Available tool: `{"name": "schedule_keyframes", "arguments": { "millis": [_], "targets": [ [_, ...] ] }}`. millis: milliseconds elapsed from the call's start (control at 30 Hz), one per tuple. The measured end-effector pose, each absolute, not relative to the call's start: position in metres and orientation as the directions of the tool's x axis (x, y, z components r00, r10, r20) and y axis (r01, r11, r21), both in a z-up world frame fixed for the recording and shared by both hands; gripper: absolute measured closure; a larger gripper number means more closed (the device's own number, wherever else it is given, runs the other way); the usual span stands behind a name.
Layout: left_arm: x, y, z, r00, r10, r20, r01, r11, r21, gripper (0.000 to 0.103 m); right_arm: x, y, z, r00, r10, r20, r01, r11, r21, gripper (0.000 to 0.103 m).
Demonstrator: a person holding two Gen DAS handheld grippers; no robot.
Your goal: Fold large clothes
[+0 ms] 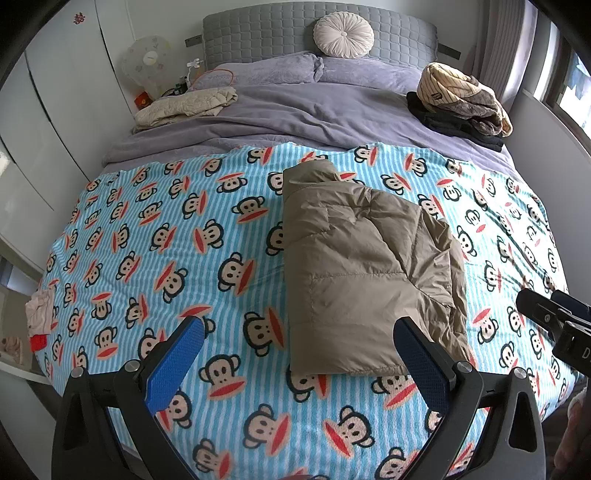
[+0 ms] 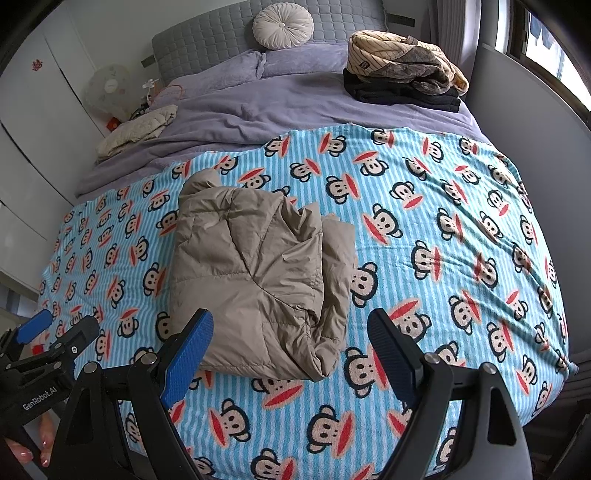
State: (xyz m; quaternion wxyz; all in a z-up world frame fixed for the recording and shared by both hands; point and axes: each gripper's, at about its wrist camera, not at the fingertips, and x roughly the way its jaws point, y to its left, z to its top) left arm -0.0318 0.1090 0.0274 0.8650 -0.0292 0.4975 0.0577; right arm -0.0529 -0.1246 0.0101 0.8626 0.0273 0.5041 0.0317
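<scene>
A khaki puffer jacket (image 1: 365, 266) lies folded into a compact rectangle on the blue monkey-print blanket (image 1: 166, 240); it also shows in the right wrist view (image 2: 255, 280). My left gripper (image 1: 299, 347) is open and empty, held above the blanket just short of the jacket's near edge. My right gripper (image 2: 291, 350) is open and empty, also just short of the jacket's near edge. The right gripper's body shows at the right edge of the left wrist view (image 1: 554, 321). The left gripper shows at the lower left of the right wrist view (image 2: 48, 343).
A pile of folded clothes (image 1: 461, 99) sits at the bed's far right. A beige quilted garment (image 1: 184, 107) lies at the far left. A round cushion (image 1: 343, 35) leans on the grey headboard. A fan (image 1: 147, 62) and wardrobe stand left; small cloths (image 1: 38, 314) lie off the bed's left edge.
</scene>
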Motion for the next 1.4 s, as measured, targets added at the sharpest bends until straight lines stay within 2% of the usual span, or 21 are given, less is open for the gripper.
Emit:
{"name": "schedule_keyframes", "arguments": {
  "millis": [1400],
  "targets": [
    [-0.023, 0.113, 0.027, 0.496, 0.059, -0.866, -0.106, 0.994, 0.007, 0.000, -0.053, -0.123, 0.009, 0.484, 0.086, -0.871, -0.028, 0.996, 0.083, 0.016]
  ]
}}
